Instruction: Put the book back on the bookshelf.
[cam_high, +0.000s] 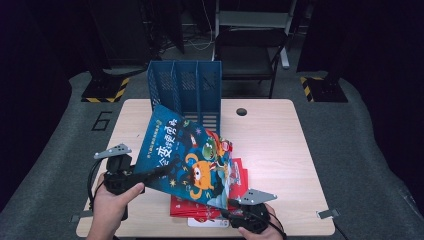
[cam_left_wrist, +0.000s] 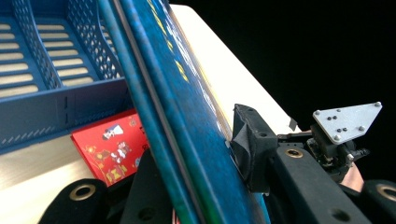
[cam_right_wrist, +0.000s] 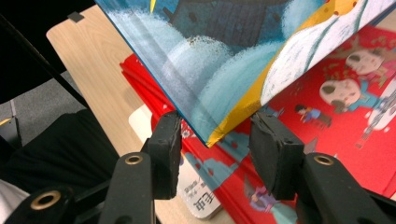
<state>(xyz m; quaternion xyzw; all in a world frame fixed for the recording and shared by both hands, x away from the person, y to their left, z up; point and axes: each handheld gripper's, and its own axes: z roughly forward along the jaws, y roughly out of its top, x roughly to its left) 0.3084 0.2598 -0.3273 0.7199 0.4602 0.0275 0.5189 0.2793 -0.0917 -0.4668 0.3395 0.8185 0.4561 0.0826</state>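
One blue picture book is held up off the table, tilted, at the middle of the high view; its cover shows an orange cartoon monster and yellow characters. The left gripper, at the lower left of that frame, has its jaws clamped narrow on the book's left edge; in the left gripper view the book runs as a blue slab from top centre down between the two black jaws, with both pads pressed against it. The right gripper sits at the bottom centre-right of the high view. In the right gripper view its jaws stand partly apart with the book's lower corner just above the gap between them; neither pad presses on it.

Under the lifted book lies a stack of red picture books on the table; at least two red covers show, and a white-covered one peeks out at the bottom of the pile. One blue file rack with three slots stands upright at the table's far edge, upper centre of the high view, just behind the book's top corner. One dark chair stands beyond the table.
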